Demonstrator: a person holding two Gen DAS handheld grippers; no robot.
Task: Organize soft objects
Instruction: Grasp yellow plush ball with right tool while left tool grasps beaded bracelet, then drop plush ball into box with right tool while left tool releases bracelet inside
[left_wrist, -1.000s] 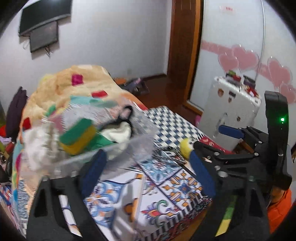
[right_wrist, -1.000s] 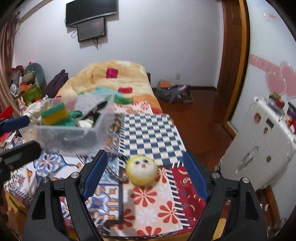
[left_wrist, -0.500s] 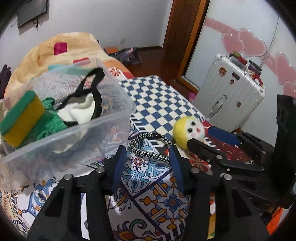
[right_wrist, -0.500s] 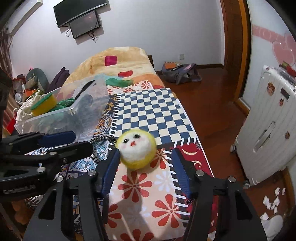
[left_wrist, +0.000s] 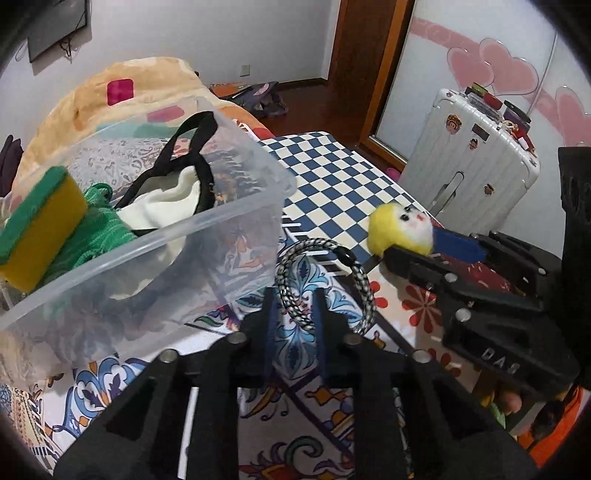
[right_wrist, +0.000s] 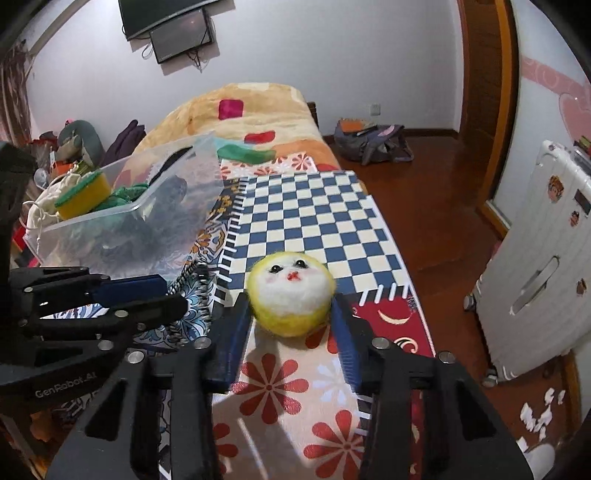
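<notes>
A yellow-and-white plush ball with a face (right_wrist: 291, 293) lies on the patterned bed cover; it also shows in the left wrist view (left_wrist: 400, 230). My right gripper (right_wrist: 291, 325) has its fingers on both sides of the ball, close to it, partly open. A black-and-white braided cord loop (left_wrist: 325, 280) lies on the cover. My left gripper (left_wrist: 293, 314) has narrowed around the near side of the loop, with a gap still showing. A clear plastic bin (left_wrist: 236, 206) holds a green-and-yellow sponge (left_wrist: 40, 236), green cloth and a white and black fabric item.
A white suitcase (right_wrist: 535, 266) stands on the floor right of the bed. An orange blanket (right_wrist: 240, 110) is heaped behind the bin. A bag (right_wrist: 373, 144) lies on the wooden floor by the door. The bed's right edge drops off beside the ball.
Both grippers moved down and forward and narrowed. The left now straddles the cord loop, the right brackets the plush ball. The bin stayed in place.
</notes>
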